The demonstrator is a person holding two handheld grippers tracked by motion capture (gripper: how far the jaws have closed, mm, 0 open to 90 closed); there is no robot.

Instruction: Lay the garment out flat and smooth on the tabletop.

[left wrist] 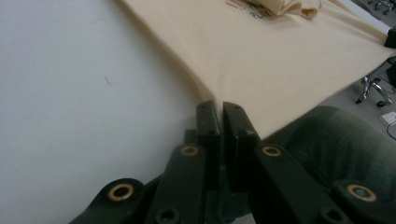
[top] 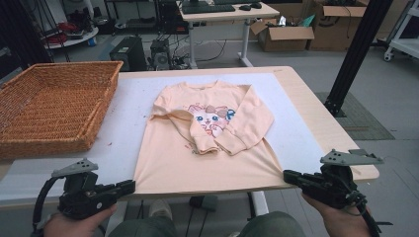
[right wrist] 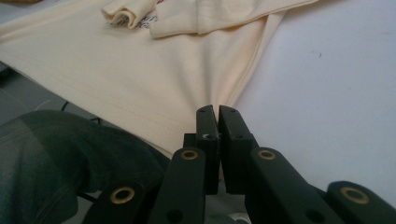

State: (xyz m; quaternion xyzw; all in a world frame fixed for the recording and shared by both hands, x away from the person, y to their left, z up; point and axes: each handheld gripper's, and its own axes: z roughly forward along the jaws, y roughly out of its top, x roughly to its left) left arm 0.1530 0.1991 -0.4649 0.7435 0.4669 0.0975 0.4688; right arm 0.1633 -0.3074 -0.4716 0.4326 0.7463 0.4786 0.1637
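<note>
My left fingers pinch the peach sweatshirt at its hem's 7 o'clock corner; my right fingers pinch the 5 o'clock corner. It lies flat on the white-covered worktop, sleeves folded across its cartoon print. A wicker basket sits at 10 o'clock.

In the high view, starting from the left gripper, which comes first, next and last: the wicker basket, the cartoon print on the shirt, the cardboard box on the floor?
From the left gripper:
1. Wicker basket, on the table's left side, just ahead of the gripper.
2. Cartoon print, mid-table on the shirt, ahead and to the right.
3. Cardboard box, on the floor beyond the table, far right.
</note>
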